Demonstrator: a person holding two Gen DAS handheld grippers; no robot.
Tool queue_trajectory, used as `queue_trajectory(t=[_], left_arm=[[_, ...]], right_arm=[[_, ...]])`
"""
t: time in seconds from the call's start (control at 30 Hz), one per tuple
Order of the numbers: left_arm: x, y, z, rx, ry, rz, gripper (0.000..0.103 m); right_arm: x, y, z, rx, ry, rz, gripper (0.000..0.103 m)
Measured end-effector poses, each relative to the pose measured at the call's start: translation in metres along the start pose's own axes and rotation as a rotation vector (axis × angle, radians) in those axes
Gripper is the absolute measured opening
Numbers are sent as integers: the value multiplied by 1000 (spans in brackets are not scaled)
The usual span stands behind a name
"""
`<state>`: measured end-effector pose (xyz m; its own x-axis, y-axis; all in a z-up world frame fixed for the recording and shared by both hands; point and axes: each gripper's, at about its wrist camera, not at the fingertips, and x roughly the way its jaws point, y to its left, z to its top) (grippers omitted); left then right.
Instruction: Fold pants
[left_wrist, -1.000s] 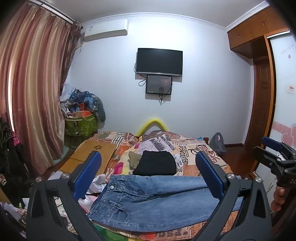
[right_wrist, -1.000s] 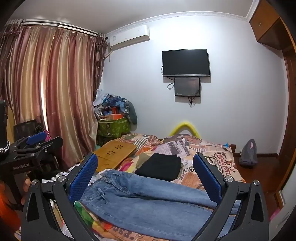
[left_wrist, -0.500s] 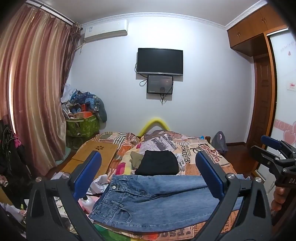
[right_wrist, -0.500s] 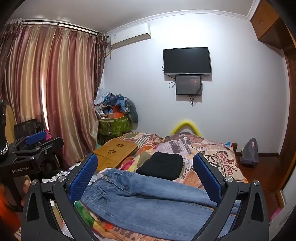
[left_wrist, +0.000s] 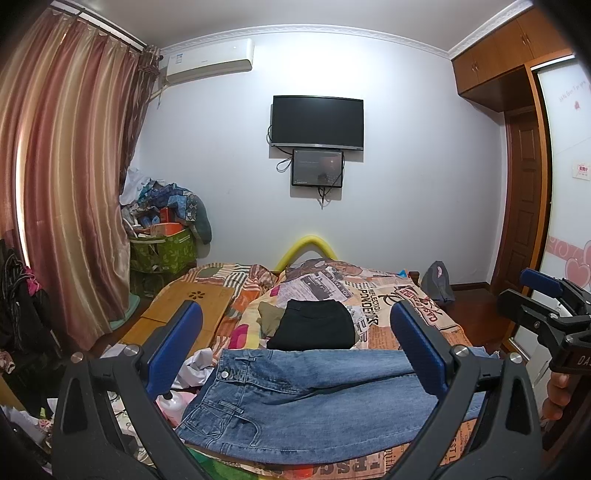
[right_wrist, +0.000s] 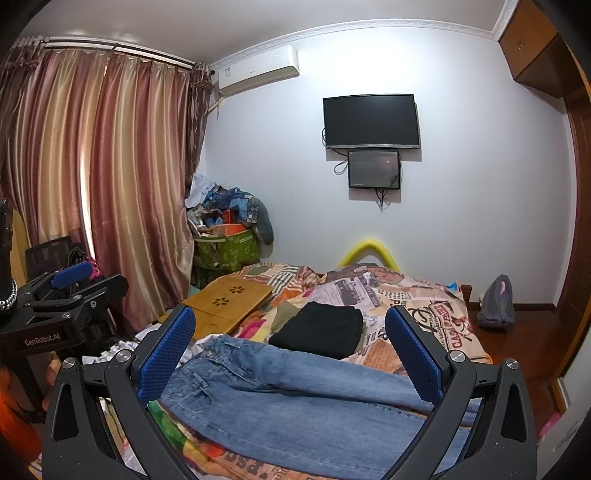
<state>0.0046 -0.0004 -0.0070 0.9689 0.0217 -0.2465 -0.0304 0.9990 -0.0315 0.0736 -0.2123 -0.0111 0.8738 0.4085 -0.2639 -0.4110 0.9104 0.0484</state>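
Blue jeans (left_wrist: 303, 402) lie flat across the near edge of the bed, waistband to the left, legs running right; they also show in the right wrist view (right_wrist: 295, 398). My left gripper (left_wrist: 295, 339) is open and empty, held above and in front of the jeans. My right gripper (right_wrist: 291, 343) is open and empty, likewise above the jeans. Each gripper shows at the other view's edge: the right one (left_wrist: 546, 314), the left one (right_wrist: 55, 302).
A folded black garment (left_wrist: 314, 325) lies on the patterned bedspread (left_wrist: 388, 295) behind the jeans. A wooden lap desk (left_wrist: 184, 310) rests on the bed's left. Loose clothes pile at the left. Curtains, a full green bin (left_wrist: 162, 251), a wall TV and a wardrobe surround the bed.
Both grippers have tilted slightly, so the jeans sit a little lower in both views. Both stay open and the jeans have not moved.
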Motion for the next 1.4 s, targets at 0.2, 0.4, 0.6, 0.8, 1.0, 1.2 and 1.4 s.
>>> queue_trajectory(t=[0.2,0.4,0.6,0.8,1.0,1.2,1.4], left_arm=[[1,-1,1,0,-1,-1,103],[4,-5,5,2,1,-6,103],[2,-9,7,3,-1,-14,103],[0,-4,5,3,-3,-19,103],[-2,-4,4,2,-8,-28,103],[-2,-5,4,2,-9,-27,103],[-2,-5,3,2,-7,-30,103]], right_arm=[[-1,-2,1,1,-2,-1,102],[-1,-2,1,2,-3,-2,102],[-2,-4,1,-1,-9,-5,102],[-3,-4,2,2,-9,-1,102],[-3,-5,2,2,-11,-1,102],[-4,-6,3,6,-11,0,102],[-4,-6,4,6,-9,-6,102]])
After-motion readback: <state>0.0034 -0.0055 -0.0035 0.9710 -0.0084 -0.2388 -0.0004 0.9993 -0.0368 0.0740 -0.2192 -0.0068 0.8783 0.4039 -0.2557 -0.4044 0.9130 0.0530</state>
